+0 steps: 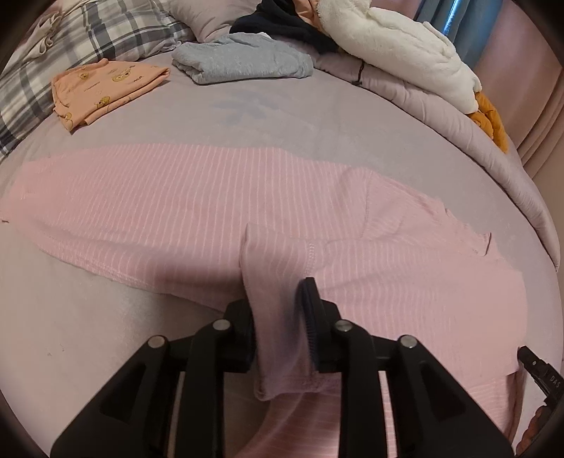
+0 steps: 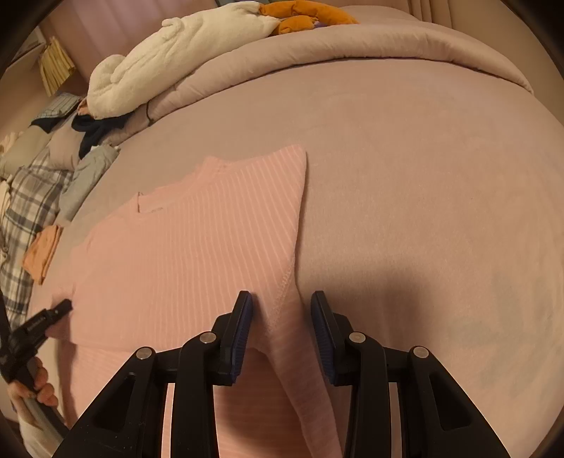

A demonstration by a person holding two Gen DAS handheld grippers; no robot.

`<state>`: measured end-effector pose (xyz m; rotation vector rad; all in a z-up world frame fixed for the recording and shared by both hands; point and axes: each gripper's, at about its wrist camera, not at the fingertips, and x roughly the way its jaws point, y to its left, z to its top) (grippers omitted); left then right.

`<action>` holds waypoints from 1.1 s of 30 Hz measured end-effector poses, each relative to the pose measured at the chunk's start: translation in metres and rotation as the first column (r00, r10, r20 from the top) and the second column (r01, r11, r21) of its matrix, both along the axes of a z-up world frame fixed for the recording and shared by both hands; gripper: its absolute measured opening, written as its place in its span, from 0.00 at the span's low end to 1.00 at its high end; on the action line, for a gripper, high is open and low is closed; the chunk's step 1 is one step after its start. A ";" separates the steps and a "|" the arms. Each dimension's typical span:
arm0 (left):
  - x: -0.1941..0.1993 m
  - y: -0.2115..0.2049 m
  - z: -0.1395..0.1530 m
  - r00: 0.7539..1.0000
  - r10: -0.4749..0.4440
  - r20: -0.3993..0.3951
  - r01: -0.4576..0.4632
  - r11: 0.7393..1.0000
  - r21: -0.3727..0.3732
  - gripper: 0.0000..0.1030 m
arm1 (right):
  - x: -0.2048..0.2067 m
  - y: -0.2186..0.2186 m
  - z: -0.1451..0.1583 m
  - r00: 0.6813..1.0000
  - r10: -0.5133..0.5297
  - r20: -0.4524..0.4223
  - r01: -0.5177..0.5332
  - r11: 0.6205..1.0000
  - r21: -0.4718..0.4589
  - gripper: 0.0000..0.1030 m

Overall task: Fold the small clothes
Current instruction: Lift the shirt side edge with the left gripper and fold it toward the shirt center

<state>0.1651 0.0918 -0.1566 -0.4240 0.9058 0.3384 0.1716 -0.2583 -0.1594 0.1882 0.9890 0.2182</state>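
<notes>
While the pink striped top (image 1: 197, 197) lay spread across the near half of the mauve bedspread (image 1: 317, 116), I noted a raised fold of its hemmed edge standing between my left tongs (image 1: 278, 317). Jaws there were partly apart; the left one was hidden behind the fabric, so I could not tell whether they gripped. Right tongs (image 2: 280, 317) stood wide, a ridge of the same top (image 2: 197, 225) passing between the pads without touching either. Far left of the top sat a folded orange printed garment (image 1: 105, 90), then a folded grey one (image 1: 243, 60) to its right. Beyond them: plaid pillow (image 1: 70, 42), white fleece blanket (image 1: 398, 45), dark clothing (image 1: 278, 24).
</notes>
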 end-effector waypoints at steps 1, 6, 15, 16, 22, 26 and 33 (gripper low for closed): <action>-0.001 0.001 -0.002 1.000 -0.003 0.007 0.003 1.000 -0.004 0.26 | 0.000 0.000 0.000 1.000 0.001 0.000 -0.001 1.000 -0.001 0.36; 0.000 0.001 -0.006 0.999 -0.032 0.013 0.031 0.999 0.008 0.28 | 0.002 0.000 -0.002 1.000 -0.001 -0.005 0.001 1.000 -0.008 0.36; 0.000 0.005 -0.008 0.999 -0.047 0.026 0.047 0.999 -0.017 0.29 | 0.005 0.005 -0.003 1.000 0.004 -0.001 -0.004 0.999 -0.048 0.36; -0.001 0.004 -0.008 0.998 -0.051 0.027 0.052 0.999 -0.014 0.29 | 0.006 0.005 -0.003 1.000 0.005 0.000 -0.005 0.999 -0.048 0.36; -0.001 0.004 -0.009 0.998 -0.056 0.037 0.057 0.998 -0.019 0.28 | 0.007 0.005 -0.004 1.000 0.010 0.000 -0.010 0.999 -0.050 0.37; -0.003 0.005 -0.009 0.997 -0.054 0.047 0.055 0.998 -0.035 0.28 | 0.007 0.006 -0.005 1.000 0.013 0.003 -0.013 0.998 -0.059 0.38; -0.005 0.009 -0.010 0.995 -0.073 0.068 0.077 0.995 -0.062 0.28 | 0.006 0.007 -0.007 1.000 0.020 0.012 -0.019 0.997 -0.071 0.43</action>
